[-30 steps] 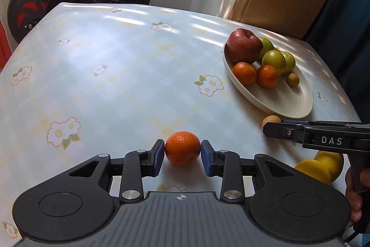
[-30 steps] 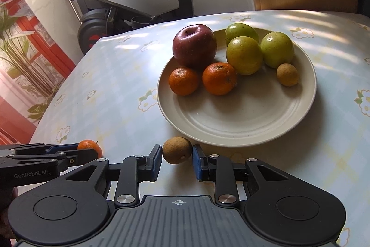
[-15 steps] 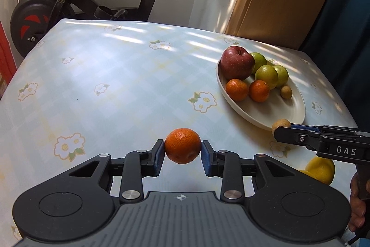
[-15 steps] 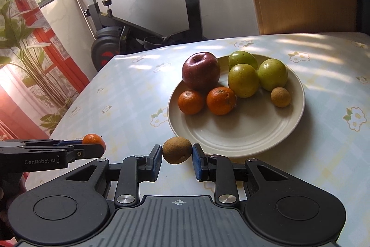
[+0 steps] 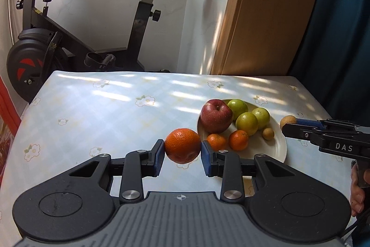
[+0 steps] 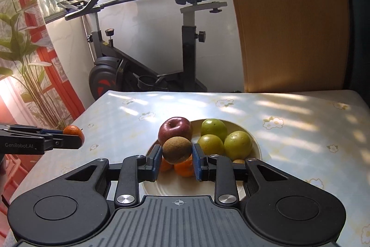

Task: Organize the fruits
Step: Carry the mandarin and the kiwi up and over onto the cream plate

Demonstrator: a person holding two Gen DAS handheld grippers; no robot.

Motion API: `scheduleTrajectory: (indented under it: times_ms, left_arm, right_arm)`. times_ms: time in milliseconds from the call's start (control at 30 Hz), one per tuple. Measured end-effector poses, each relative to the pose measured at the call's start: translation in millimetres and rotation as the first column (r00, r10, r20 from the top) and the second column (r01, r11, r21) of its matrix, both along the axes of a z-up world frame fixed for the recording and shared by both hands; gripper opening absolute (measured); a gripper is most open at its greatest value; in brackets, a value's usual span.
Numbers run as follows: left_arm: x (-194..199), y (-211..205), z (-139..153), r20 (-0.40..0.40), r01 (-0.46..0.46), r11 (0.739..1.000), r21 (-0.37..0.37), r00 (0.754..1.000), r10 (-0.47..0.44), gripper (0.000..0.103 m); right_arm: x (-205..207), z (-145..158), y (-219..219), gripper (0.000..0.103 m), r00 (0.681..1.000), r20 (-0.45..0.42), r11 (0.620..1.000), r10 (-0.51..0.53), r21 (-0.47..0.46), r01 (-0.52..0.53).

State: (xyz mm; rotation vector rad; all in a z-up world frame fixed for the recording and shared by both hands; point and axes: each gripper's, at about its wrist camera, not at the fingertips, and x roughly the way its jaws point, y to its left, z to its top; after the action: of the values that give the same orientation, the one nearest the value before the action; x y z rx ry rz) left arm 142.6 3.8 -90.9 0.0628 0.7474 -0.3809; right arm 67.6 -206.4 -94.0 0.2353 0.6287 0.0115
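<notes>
Left gripper [image 5: 182,149]: clenching a round, dimpled orange mandarin [image 5: 182,145] between its blue pads; the fruit is hanging clear of the tablecloth, at about 9 o'clock of the plate in the left wrist view.
Right gripper [image 6: 177,151]: grasping a small, round, rough brown fruit [image 6: 177,146], which is sitting in front of the plate's contents in the right wrist view.
Plate [image 5: 276,142]: a shallow cream ceramic dish on the pale blue flowered tablecloth [image 5: 115,112], carrying a dark red apple [image 5: 216,116], three green round fruits, two small mandarins and one small brown fruit [image 5: 268,133].
Free space: the plate's near half, from about 4 to 7 o'clock, is lying bare.
Risk, rolling: a round fruit released from a height is likely to be rolling off the low rim; cause, dropping rather than setting down.
Risk, knock-on: the incoming mandarin is likely to be nudging the two small mandarins [image 5: 227,140]; cause, entering over the 9 o'clock rim where they are crowding.
Risk, collision: both grippers are heading for one plate and could be clashing; cause, simultaneous approach.
Risk, slip: the brown fruit is being pinched on a narrow contact; tilting could be freeing it.
</notes>
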Motion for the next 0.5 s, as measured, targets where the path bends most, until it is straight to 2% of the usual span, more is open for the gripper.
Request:
scheduleTrajectory:
  times_ms: [100,233,500]
  left_arm:
    - [7.7,-17.8,5.4,0.012,0.028,1.0,0.013,1.0,-0.029,0.036]
    - [19.7,-47.6,-5.2,-0.032,0.064,0.997,0.037,0.998,-0.062,0.036]
    - [28.2,-88.2,-48.6,-0.136,0.138,0.983,0.117,0.983,-0.122,0.036]
  right_arm:
    - [3.0,2.3,-15.4,0.026,1.0,0.01,0.999,-0.006,-0.047,0.007]
    - [4.8,-6.7,-31.9,0.026,1.0,-0.025,0.995,-0.011,-0.097,0.008]
    - [4.0,-44.5,-46.1,0.026,0.991,-0.13,0.999,0.024,-0.042,-0.03]
